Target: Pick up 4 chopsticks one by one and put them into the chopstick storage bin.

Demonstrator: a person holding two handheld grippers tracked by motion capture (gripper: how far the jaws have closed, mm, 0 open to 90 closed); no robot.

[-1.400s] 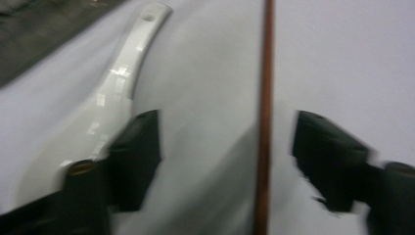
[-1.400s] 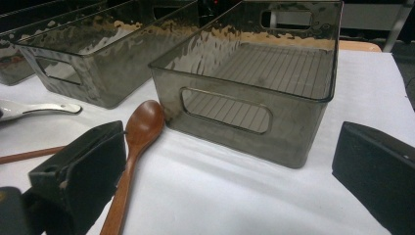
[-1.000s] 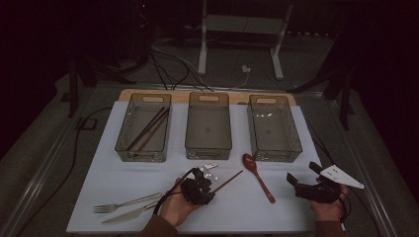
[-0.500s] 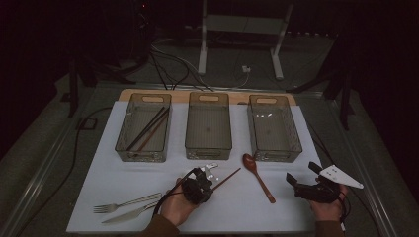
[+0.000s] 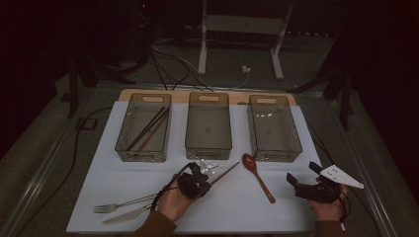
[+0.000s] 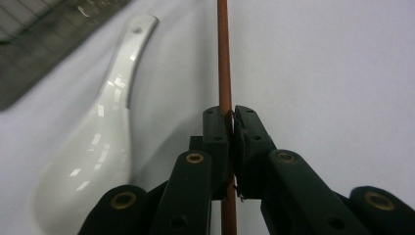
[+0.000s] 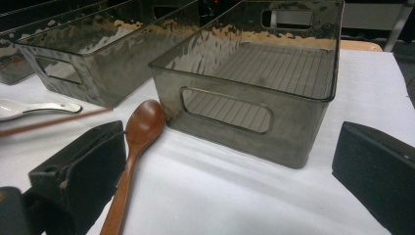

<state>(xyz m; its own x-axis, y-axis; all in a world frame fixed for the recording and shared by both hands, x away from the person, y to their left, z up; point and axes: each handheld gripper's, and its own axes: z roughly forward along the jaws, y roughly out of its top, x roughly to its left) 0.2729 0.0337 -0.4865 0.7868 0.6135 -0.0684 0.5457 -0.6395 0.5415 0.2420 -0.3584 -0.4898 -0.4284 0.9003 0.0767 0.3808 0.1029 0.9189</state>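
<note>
Beyond left hand-held gripper [image 6: 230,128], chopstick [image 6: 224,58] cut off

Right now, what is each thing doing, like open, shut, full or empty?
Left tongs: shut on the brown chopstick.
Right tongs: open, holding nothing.
Left bin: has dark chopsticks inside.
Middle bin: empty.
Right bin: empty.
White spoon: lying on the table.
Wooden spoon: lying on the table.

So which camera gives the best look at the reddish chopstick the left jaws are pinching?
The left gripper view: the chopstick runs straight up between the closed jaws, sharp and close, beside the white spoon. The high view shows it as a thin line by the left gripper. The right gripper view catches a blurred length at its left edge.
</note>
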